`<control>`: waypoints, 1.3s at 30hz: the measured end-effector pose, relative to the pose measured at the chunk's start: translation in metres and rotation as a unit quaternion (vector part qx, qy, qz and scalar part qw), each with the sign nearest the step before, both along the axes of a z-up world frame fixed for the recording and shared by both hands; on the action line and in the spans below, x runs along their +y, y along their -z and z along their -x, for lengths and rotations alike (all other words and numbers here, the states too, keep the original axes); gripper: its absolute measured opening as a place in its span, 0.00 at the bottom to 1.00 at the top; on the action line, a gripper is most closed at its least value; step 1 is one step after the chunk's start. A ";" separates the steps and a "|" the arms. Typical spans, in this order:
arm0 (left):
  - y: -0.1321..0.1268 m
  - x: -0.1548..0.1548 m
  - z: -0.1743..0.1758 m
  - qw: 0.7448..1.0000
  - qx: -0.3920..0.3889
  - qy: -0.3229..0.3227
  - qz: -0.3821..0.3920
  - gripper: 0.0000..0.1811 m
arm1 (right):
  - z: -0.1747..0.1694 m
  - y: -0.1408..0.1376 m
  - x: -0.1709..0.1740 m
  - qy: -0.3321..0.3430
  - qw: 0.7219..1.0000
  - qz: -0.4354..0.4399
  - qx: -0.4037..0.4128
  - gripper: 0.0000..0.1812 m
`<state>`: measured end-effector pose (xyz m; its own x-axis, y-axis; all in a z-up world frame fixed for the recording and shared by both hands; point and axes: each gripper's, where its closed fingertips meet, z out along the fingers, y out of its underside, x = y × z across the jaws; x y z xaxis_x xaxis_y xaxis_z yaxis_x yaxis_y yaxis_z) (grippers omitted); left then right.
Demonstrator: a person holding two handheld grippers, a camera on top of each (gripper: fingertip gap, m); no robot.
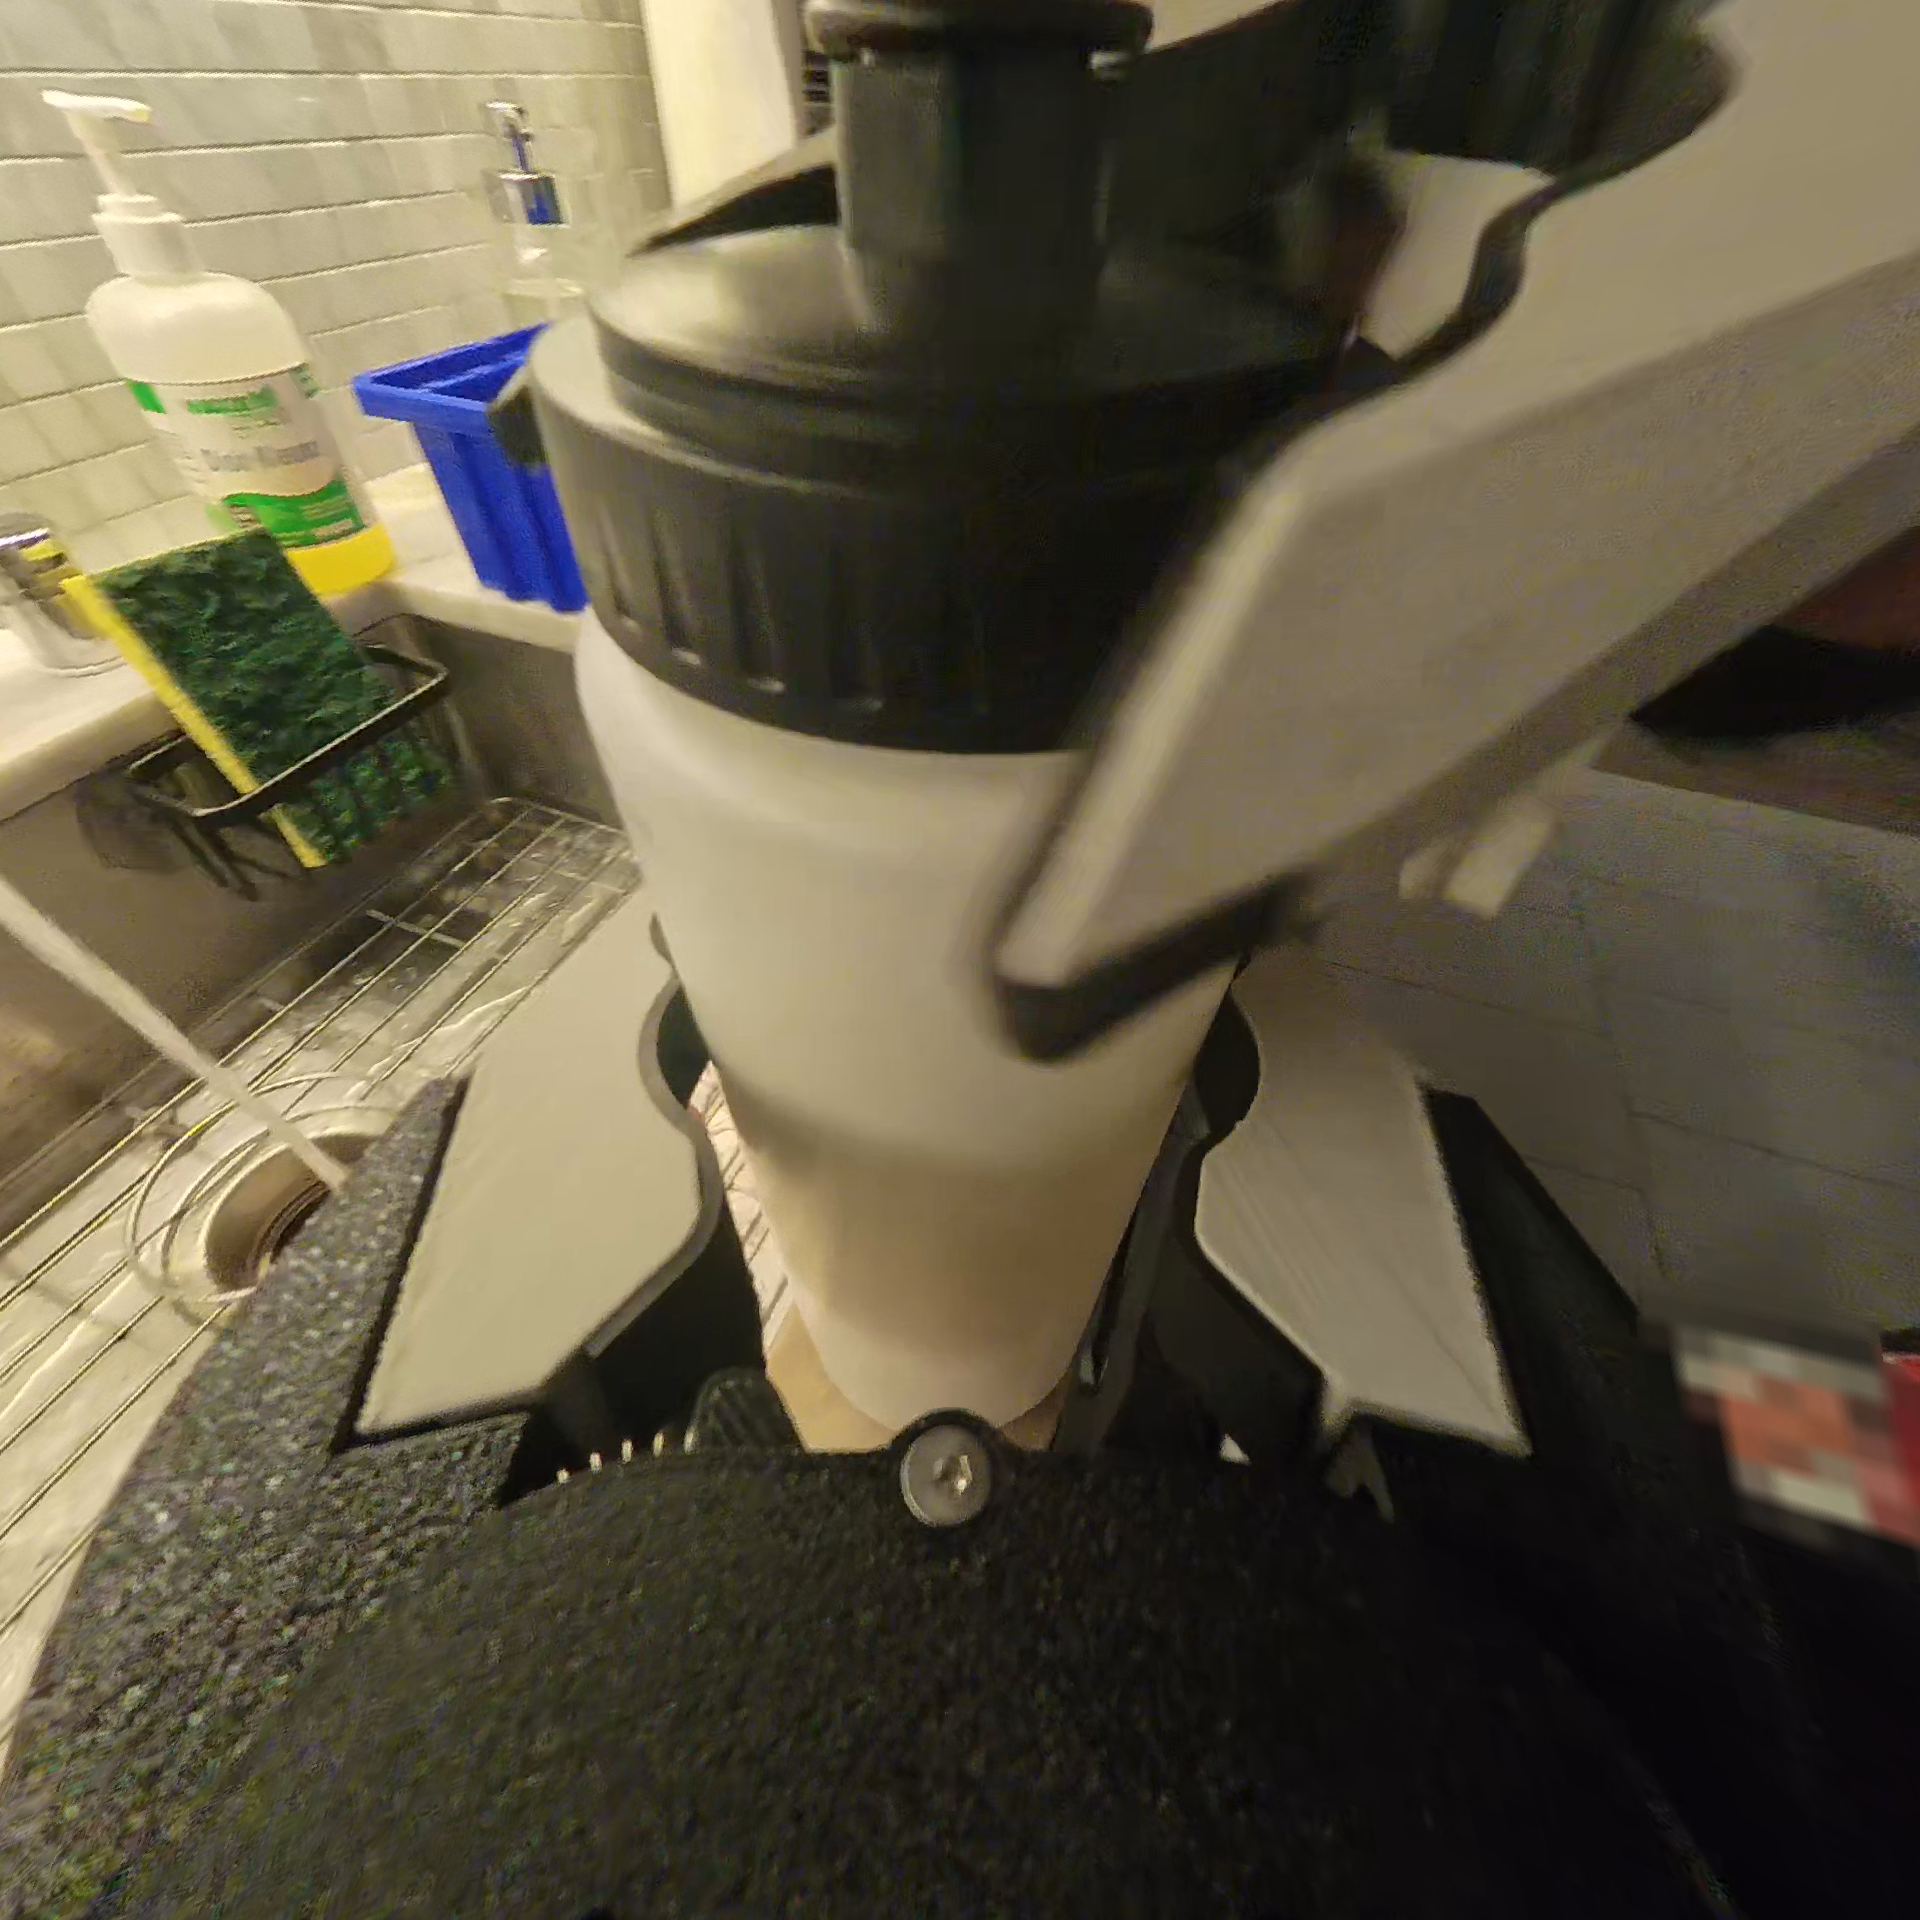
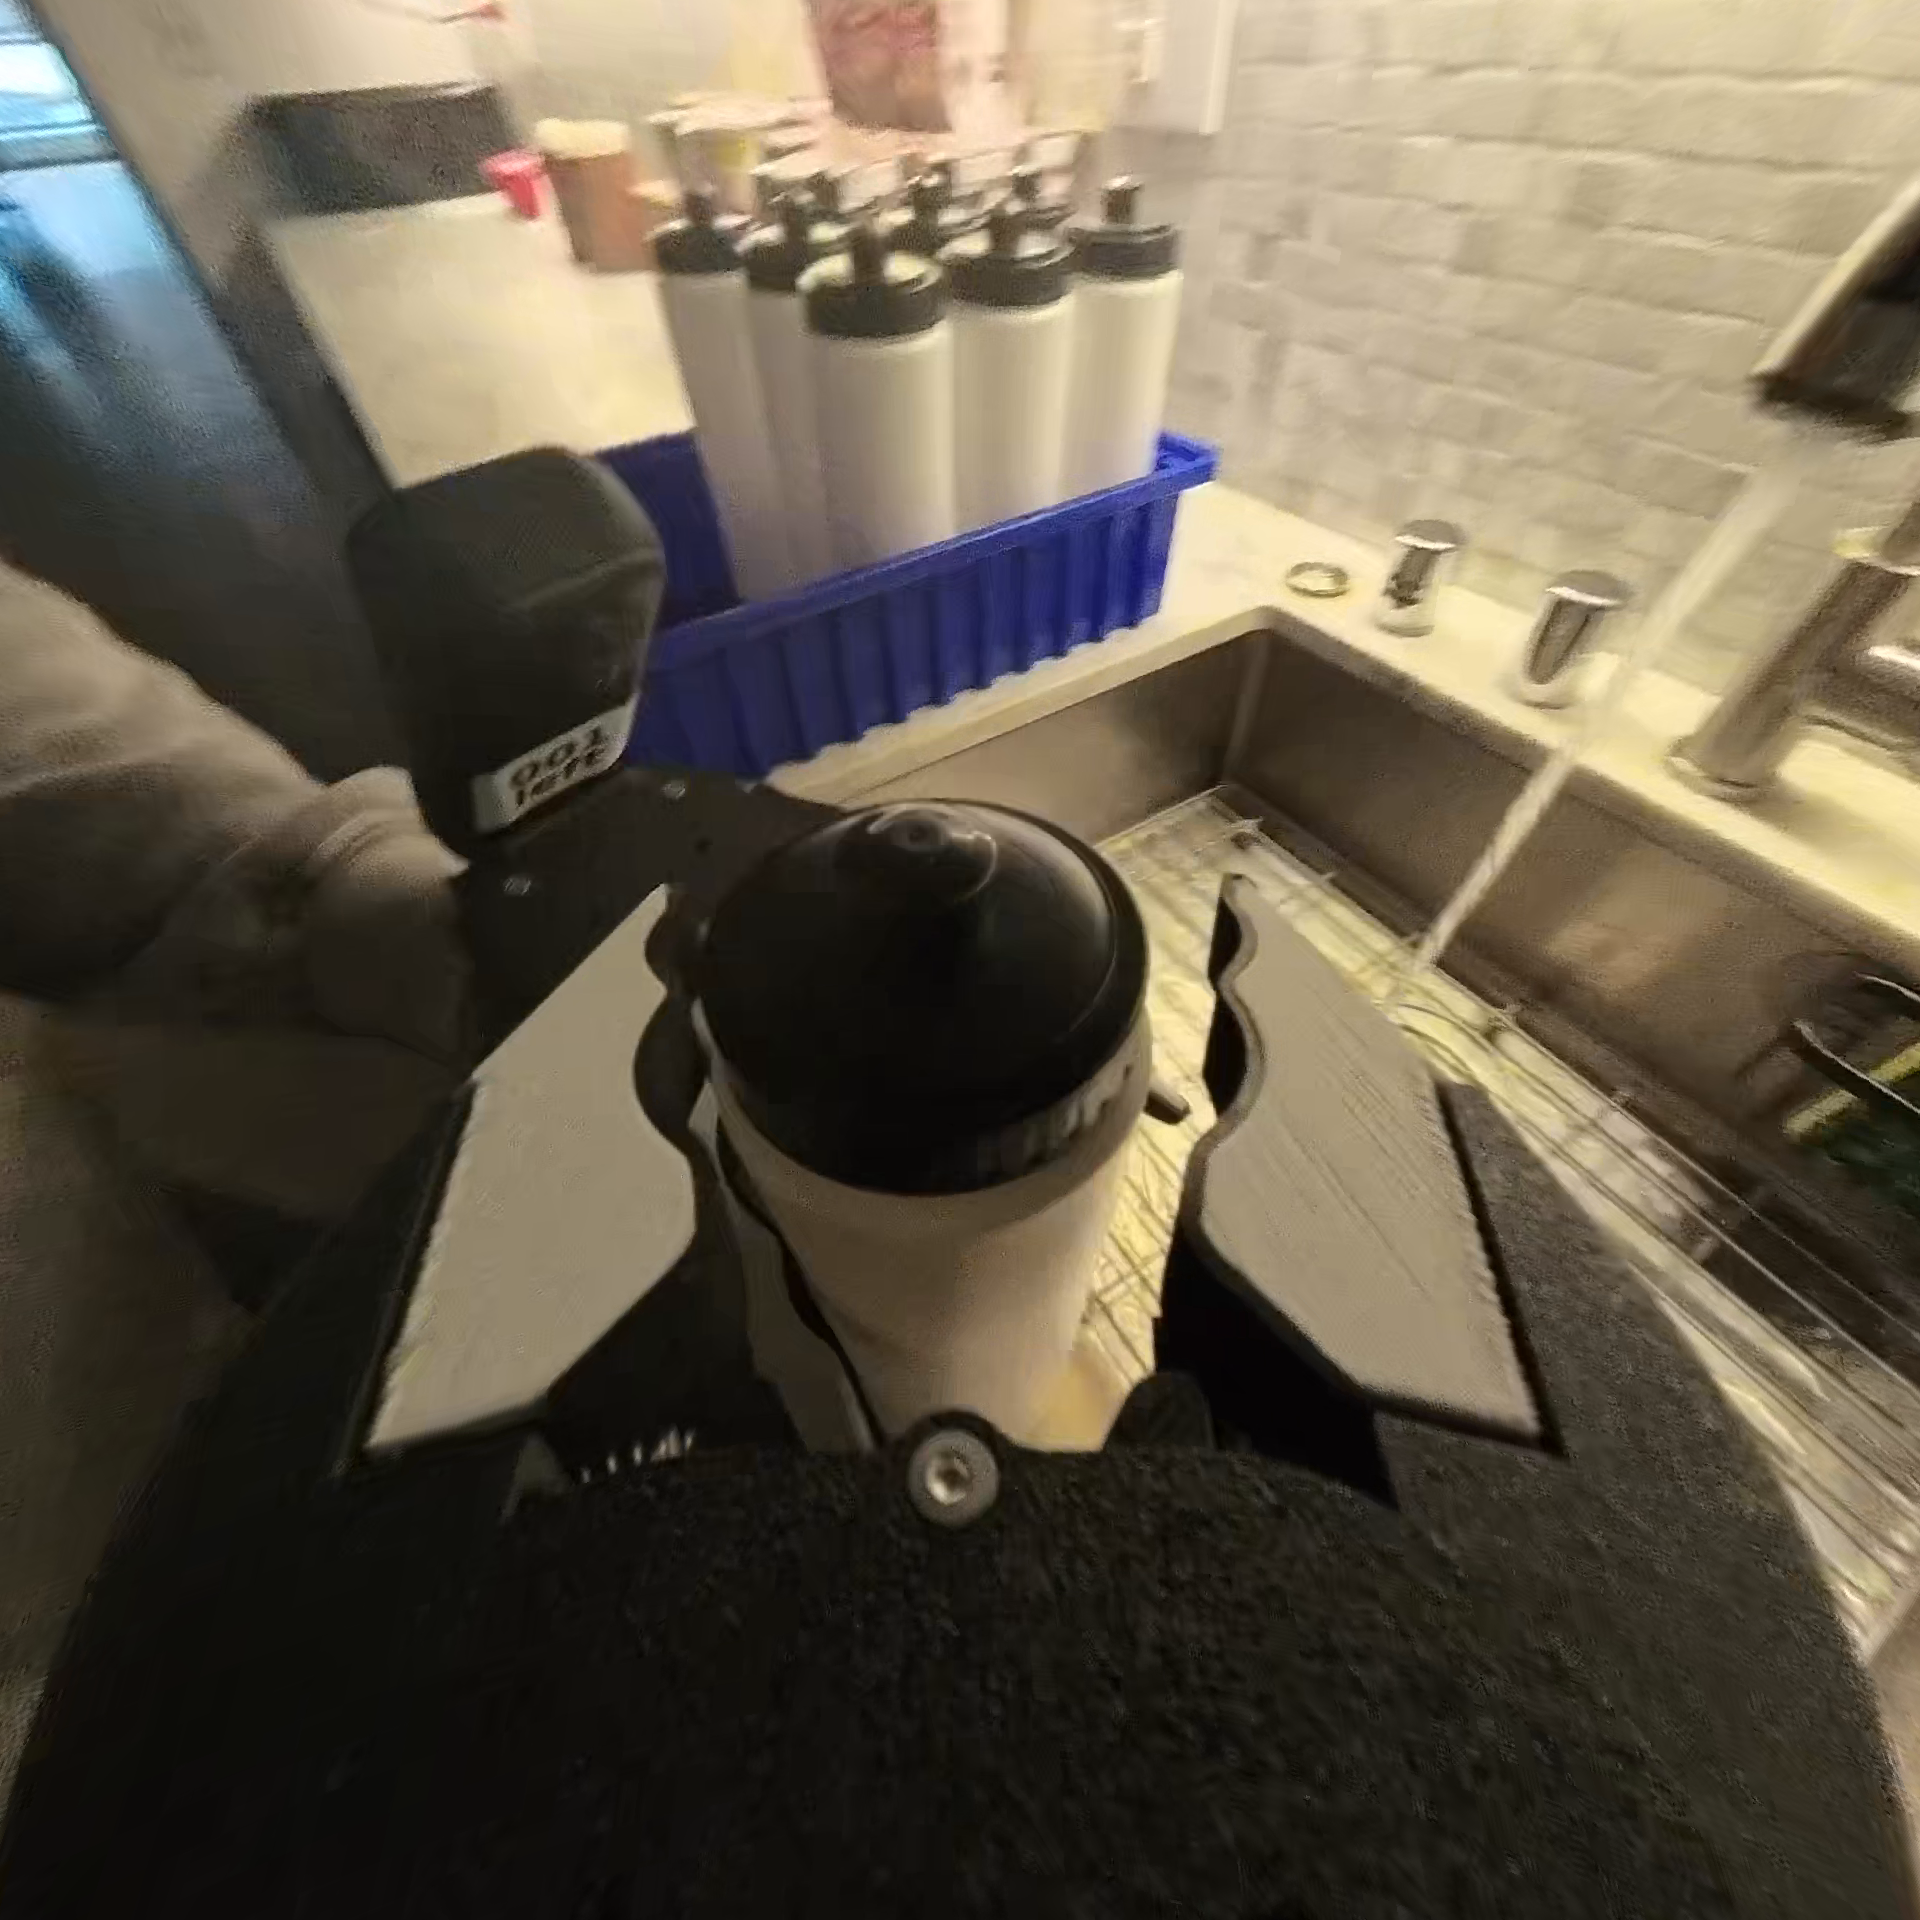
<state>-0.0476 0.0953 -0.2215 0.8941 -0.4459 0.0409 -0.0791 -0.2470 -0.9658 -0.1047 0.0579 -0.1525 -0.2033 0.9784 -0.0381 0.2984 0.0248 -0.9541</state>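
Observation:
A white squeeze bottle (image 1: 914, 987) with a black screw cap (image 1: 883, 499) stands upright between my left gripper's fingers. My left gripper (image 1: 951, 1039) is shut on the bottle's body over the sink. In the right wrist view the bottle (image 2: 935, 1268) and its cap (image 2: 914, 987) sit between my right gripper's fingers. My right gripper (image 2: 951, 904) is open around the cap, the left finger against it and the right finger a little apart. One right gripper finger (image 1: 1351, 675) shows beside the cap in the left wrist view. The left gripper (image 2: 520, 644) shows at the left, held by a gloved hand.
A blue bin (image 2: 935, 644) on the counter holds several white bottles with black caps. Water (image 2: 1538, 790) runs from the faucet (image 2: 1787, 665) into the steel sink (image 2: 1351, 727) with a wire rack (image 1: 364, 987). A sponge (image 1: 249, 665) and a pump bottle (image 1: 218, 364) stand at the sink's edge.

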 end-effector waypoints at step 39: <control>0.004 0.002 -0.008 1.000 -0.013 0.002 0.000 0.50 | 0.006 0.014 0.007 0.045 0.998 -0.019 -0.039 0.51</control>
